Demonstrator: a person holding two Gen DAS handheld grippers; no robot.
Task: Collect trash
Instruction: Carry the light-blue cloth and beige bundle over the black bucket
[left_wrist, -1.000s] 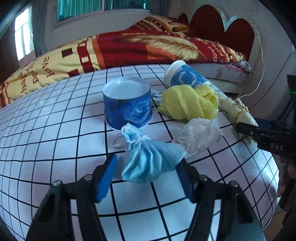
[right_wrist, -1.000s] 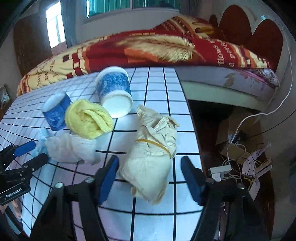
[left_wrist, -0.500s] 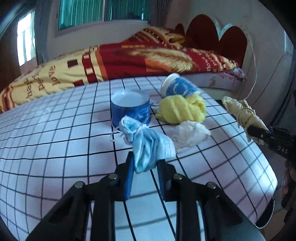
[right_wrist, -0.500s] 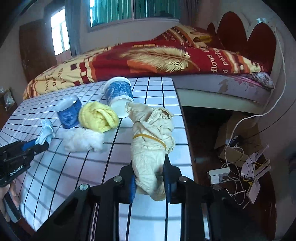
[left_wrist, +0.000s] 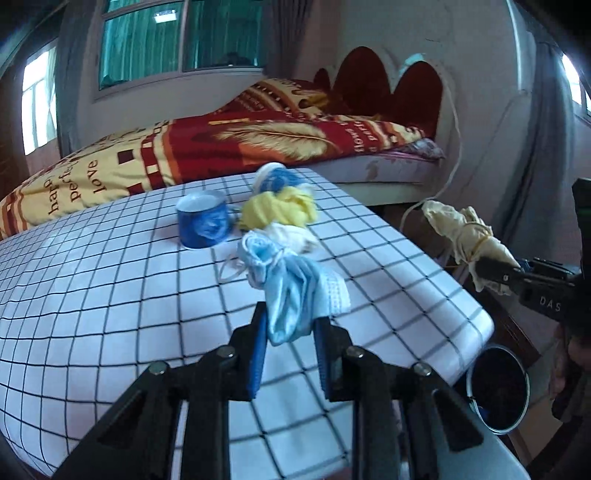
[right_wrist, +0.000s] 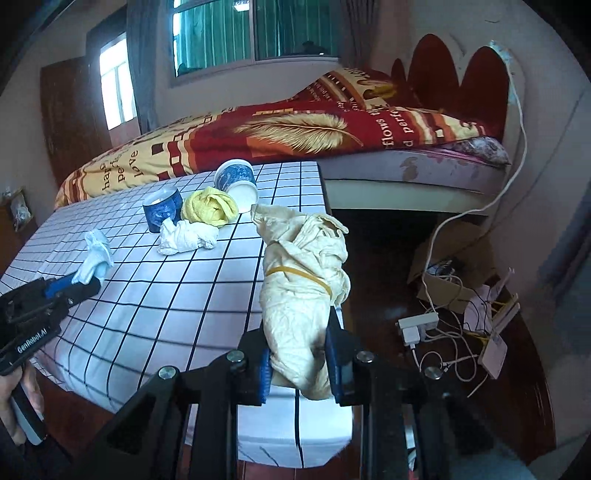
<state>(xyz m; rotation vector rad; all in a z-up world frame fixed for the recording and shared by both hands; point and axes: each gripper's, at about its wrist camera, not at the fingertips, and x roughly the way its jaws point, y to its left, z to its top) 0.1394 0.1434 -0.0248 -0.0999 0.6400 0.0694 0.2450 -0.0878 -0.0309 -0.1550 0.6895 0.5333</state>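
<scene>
My left gripper (left_wrist: 290, 347) is shut on a crumpled blue face mask (left_wrist: 291, 284), lifted above the checked table (left_wrist: 110, 295). My right gripper (right_wrist: 299, 363) is shut on a cream cloth bundle (right_wrist: 304, 295) tied with a rubber band, held over the table's right edge. The right gripper with the bundle (left_wrist: 465, 232) also shows at the right of the left wrist view. In the right wrist view the left gripper with the mask (right_wrist: 94, 258) is at the left. On the table lie a yellow cloth (right_wrist: 210, 206), a white tissue wad (right_wrist: 188, 238), an upright blue cup (right_wrist: 162, 214) and a tipped blue cup (right_wrist: 238, 182).
A dark round bin (left_wrist: 496, 387) stands on the floor below the table's right corner. A bed with a red and yellow blanket (right_wrist: 295, 133) lies behind the table. Cables, a power strip (right_wrist: 417, 326) and a cardboard box clutter the floor at the right.
Both grippers went from open around their items to shut on them. The mask and the cream bundle have come up off the table, and both hands have pulled back from it.
</scene>
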